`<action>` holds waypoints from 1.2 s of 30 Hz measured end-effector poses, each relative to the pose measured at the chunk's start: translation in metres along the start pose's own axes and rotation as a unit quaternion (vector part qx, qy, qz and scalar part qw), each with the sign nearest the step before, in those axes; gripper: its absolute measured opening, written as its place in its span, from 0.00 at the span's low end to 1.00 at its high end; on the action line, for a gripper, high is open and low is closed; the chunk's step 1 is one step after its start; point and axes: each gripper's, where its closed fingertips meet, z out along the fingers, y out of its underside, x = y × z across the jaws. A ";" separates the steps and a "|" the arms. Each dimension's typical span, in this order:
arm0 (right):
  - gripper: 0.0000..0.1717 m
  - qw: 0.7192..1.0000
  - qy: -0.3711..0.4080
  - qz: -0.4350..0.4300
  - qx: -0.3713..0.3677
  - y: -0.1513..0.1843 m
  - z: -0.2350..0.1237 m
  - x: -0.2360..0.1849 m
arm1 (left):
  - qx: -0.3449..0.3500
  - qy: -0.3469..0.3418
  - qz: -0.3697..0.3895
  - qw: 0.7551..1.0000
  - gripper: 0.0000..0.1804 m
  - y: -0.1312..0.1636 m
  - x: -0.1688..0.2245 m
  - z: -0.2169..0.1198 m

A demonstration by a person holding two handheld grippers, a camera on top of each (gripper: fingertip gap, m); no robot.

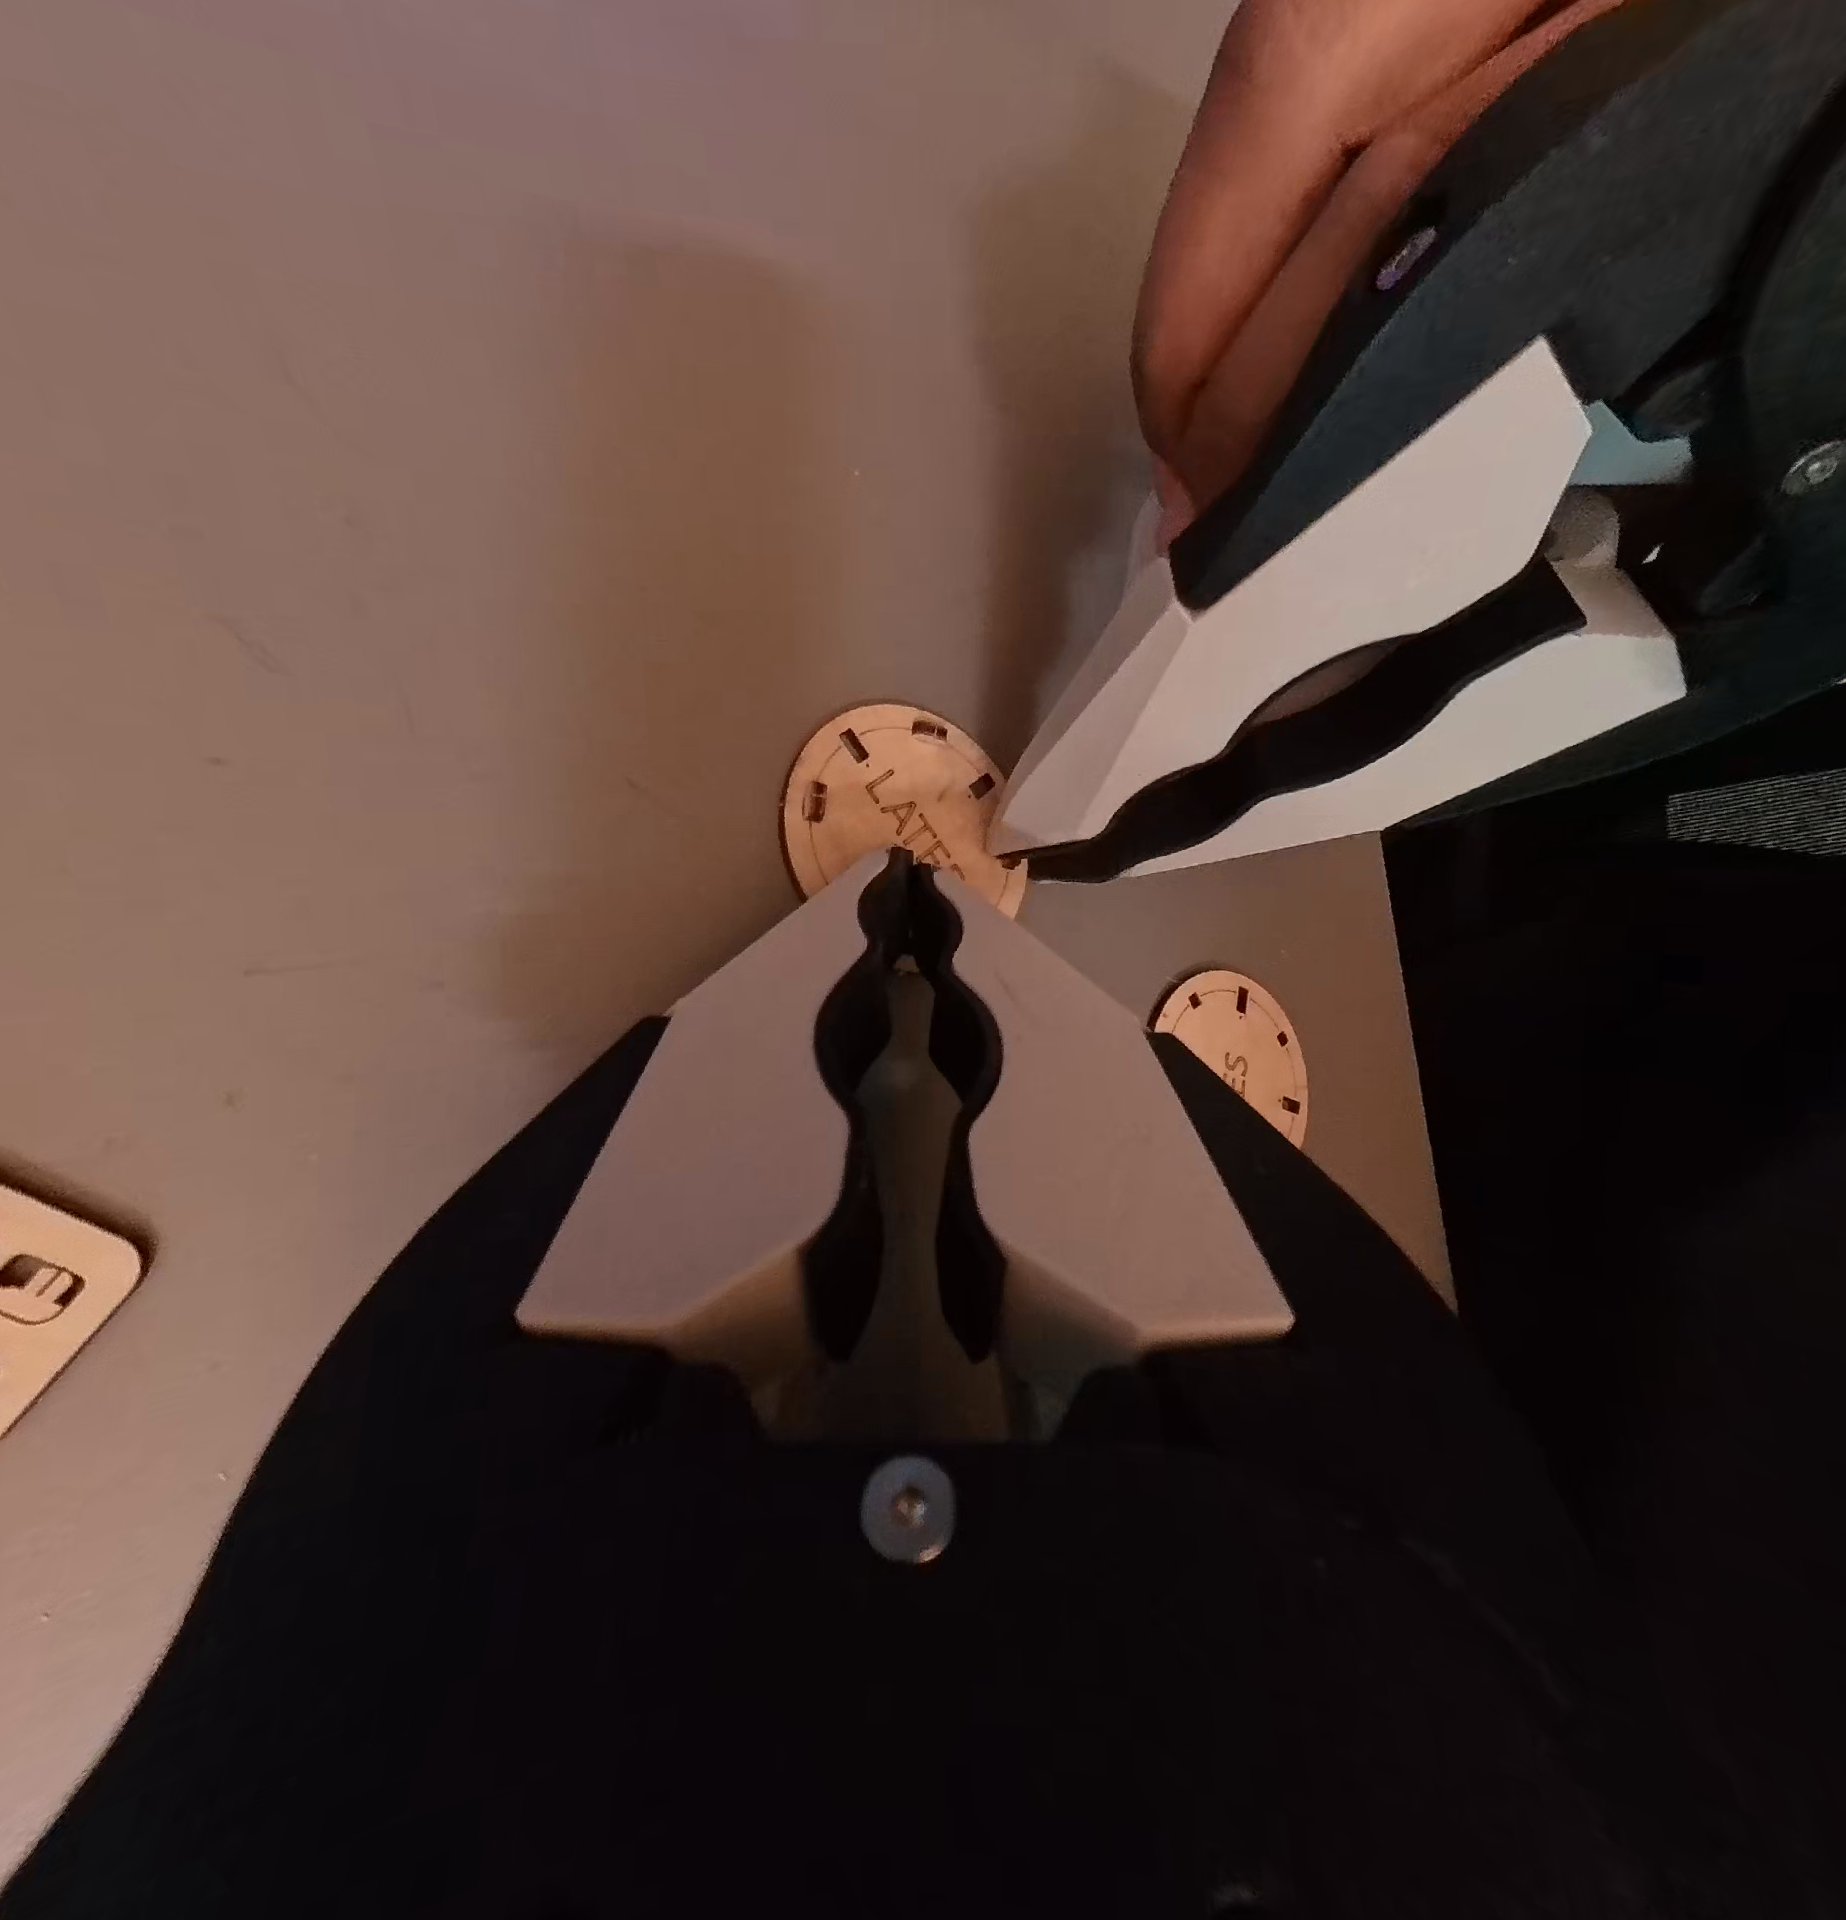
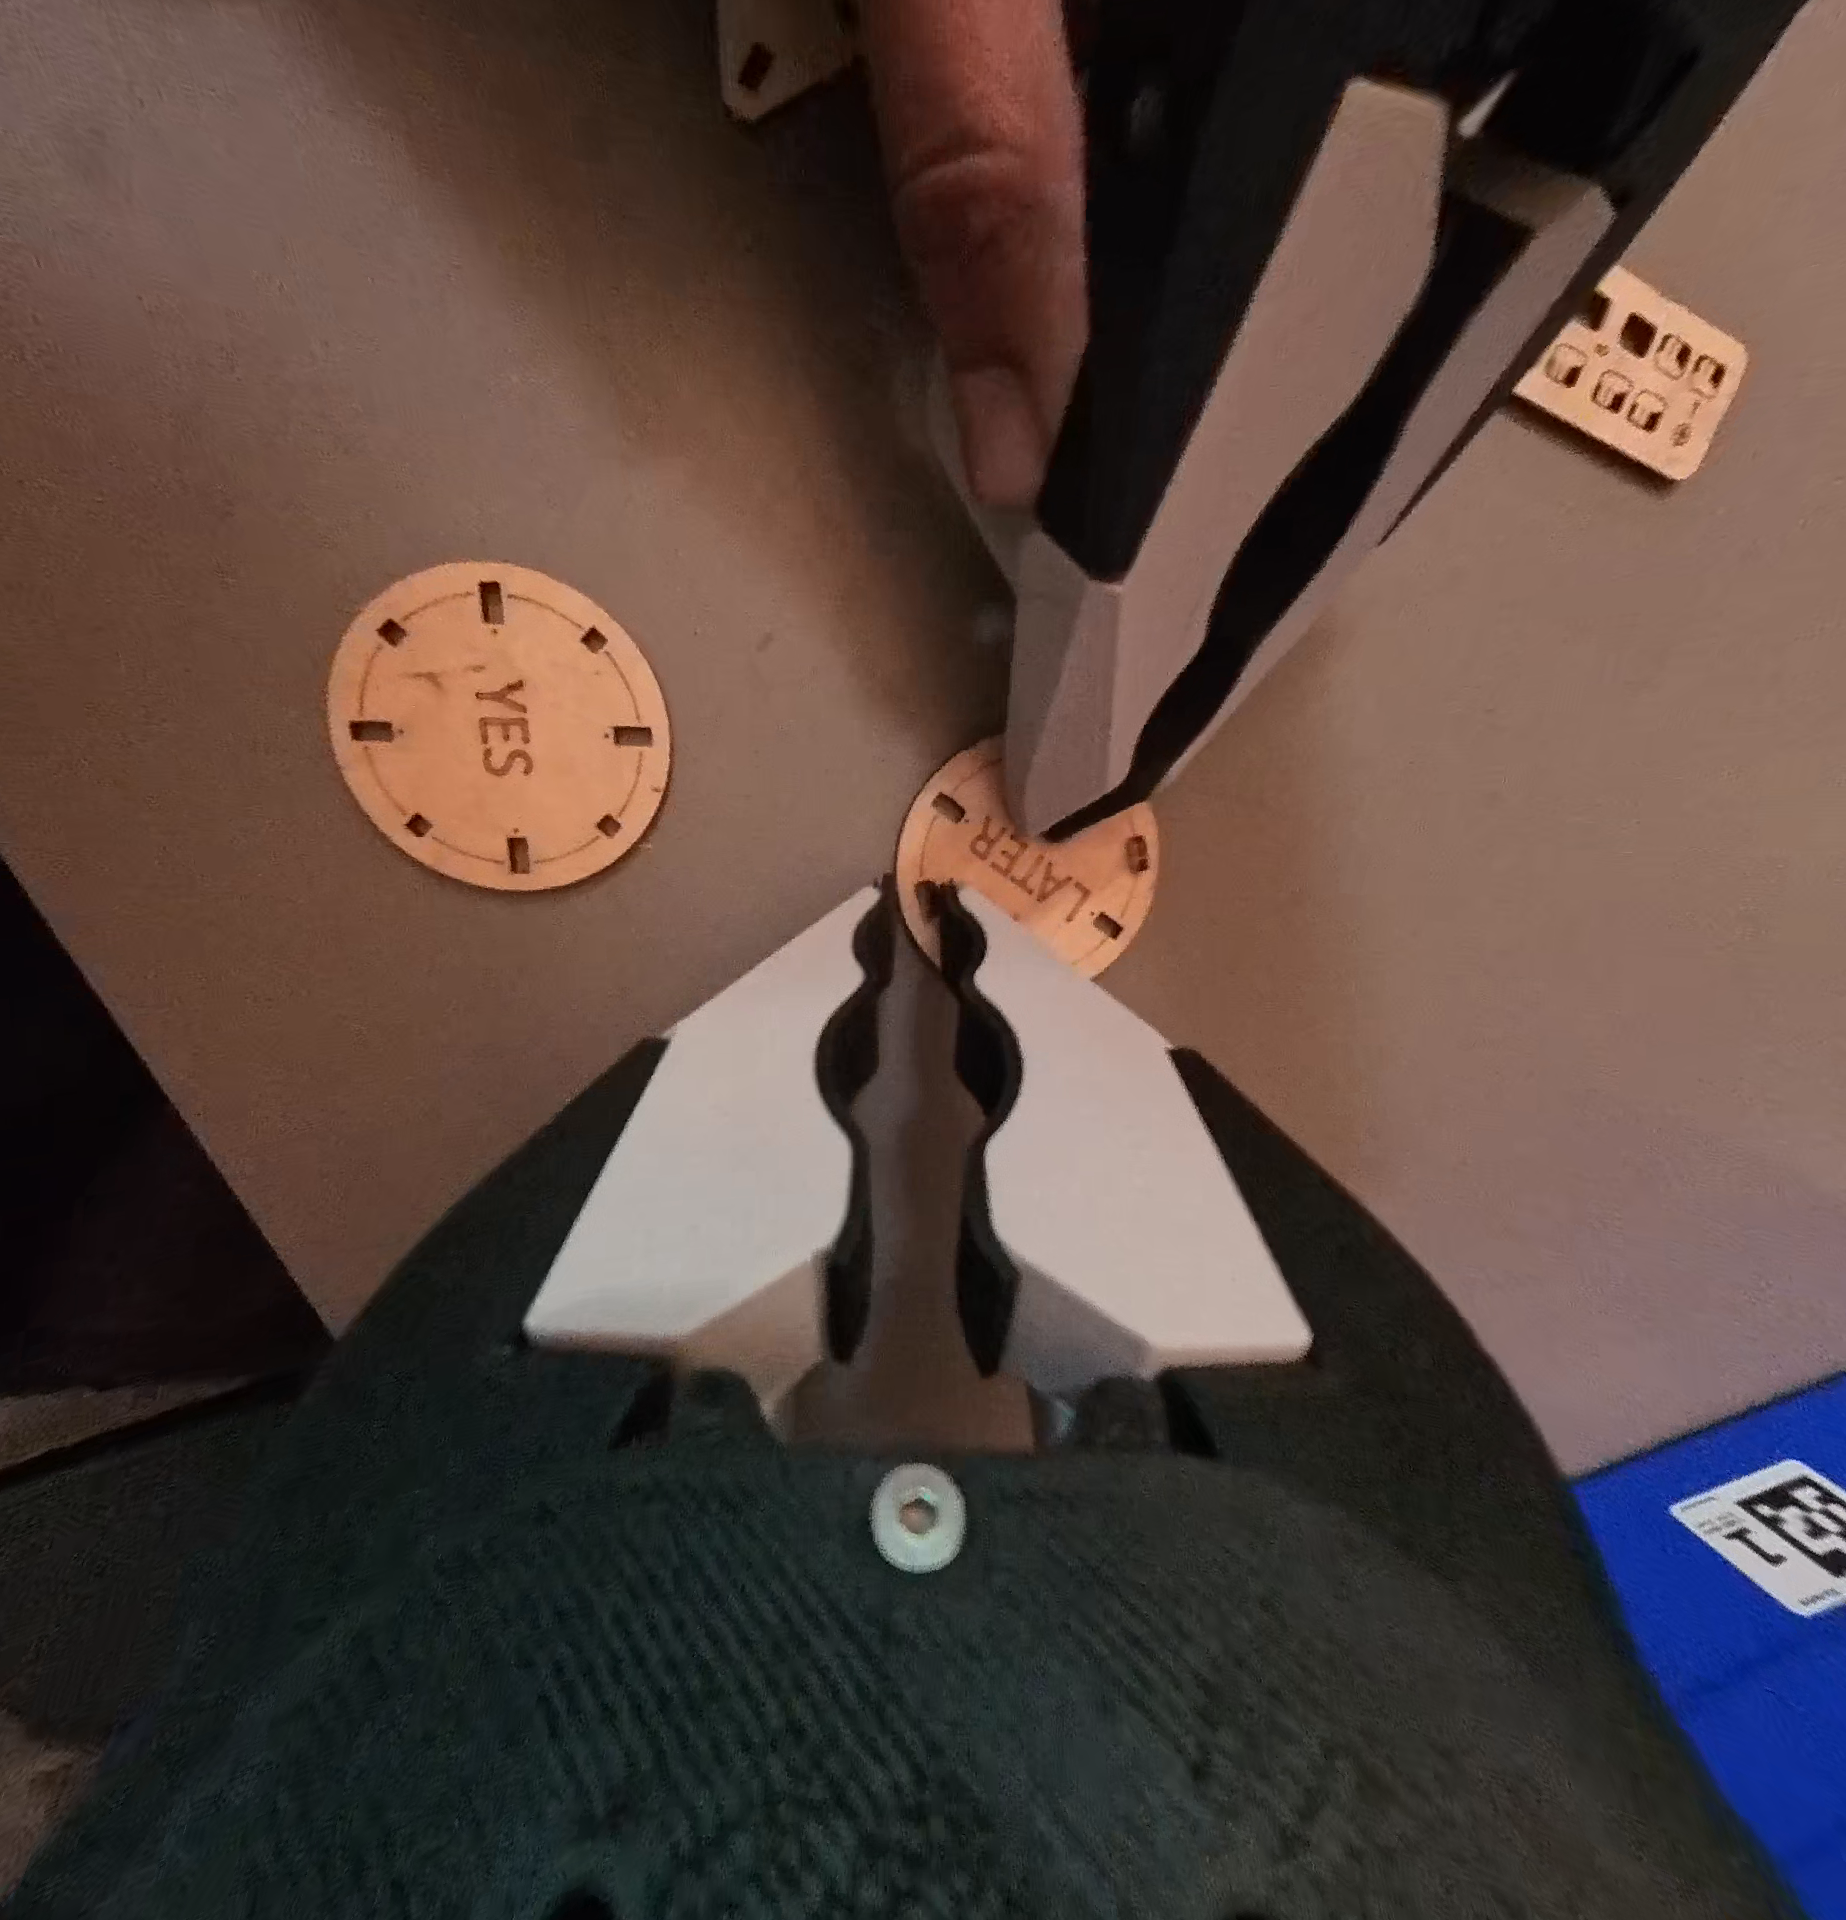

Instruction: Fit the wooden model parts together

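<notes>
Both grippers meet at one small engraved wooden disc [image 2: 1033, 868] lying flat on the grey bench [image 1: 379, 520].

Left gripper [image 1: 903, 864]: jaws together, nothing between them, tips set down on the disc's face near its middle.

Right gripper [image 2: 914, 909]: jaws slightly apart, straddling the disc's rim; one pad overlaps the disc by a slot, the other sits just outside the edge. No clamp visible, so I count it as not gripping.

Judgement: the disc is thin and flat. It would go best with the left tips pinning it steady while the right jaws work under the rim, kept low and square to the edge so it does not skid.

View differences:
- Right wrist view shows a second, larger slotted disc [image 2: 498, 727] whole and well apart, plus a slotted wooden card [image 2: 1636, 379], a blue mat [image 2: 1750, 1662] and a finger [image 2: 986, 260] along the left gripper.
- Left wrist view shows that disc [image 1: 1246, 1055] only partly.
</notes>
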 end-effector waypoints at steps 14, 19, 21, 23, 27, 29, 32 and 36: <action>0.03 0.996 0.020 -0.064 -0.050 0.002 0.001 0.000 | -0.002 -0.005 0.002 1.000 0.00 0.000 0.000 0.000; 0.01 0.994 0.031 -0.087 -0.057 0.002 0.000 0.000 | -0.001 -0.003 0.001 1.000 0.00 0.000 0.000 0.000; 0.01 0.995 0.035 -0.078 -0.053 0.002 0.000 0.000 | -0.001 -0.004 0.002 1.000 0.00 0.000 0.000 0.000; 0.01 0.997 0.033 -0.054 -0.044 0.002 0.000 0.000 | 0.000 -0.002 0.001 1.000 0.00 0.000 0.000 0.000; 0.02 0.998 0.036 -0.040 -0.030 0.001 0.001 0.000 | 0.001 0.002 -0.002 1.000 0.00 0.000 0.000 0.000; 0.02 0.999 0.031 -0.032 -0.028 0.001 0.001 0.000 | 0.001 0.003 -0.002 1.000 0.00 0.000 0.000 0.000; 0.04 0.999 0.029 -0.026 -0.025 0.001 0.000 0.001 | 0.002 0.005 -0.003 1.000 0.00 0.000 0.000 0.000; 0.02 0.999 0.026 -0.032 -0.022 0.002 -0.002 0.002 | 0.003 0.008 -0.005 1.000 0.00 0.000 0.000 0.000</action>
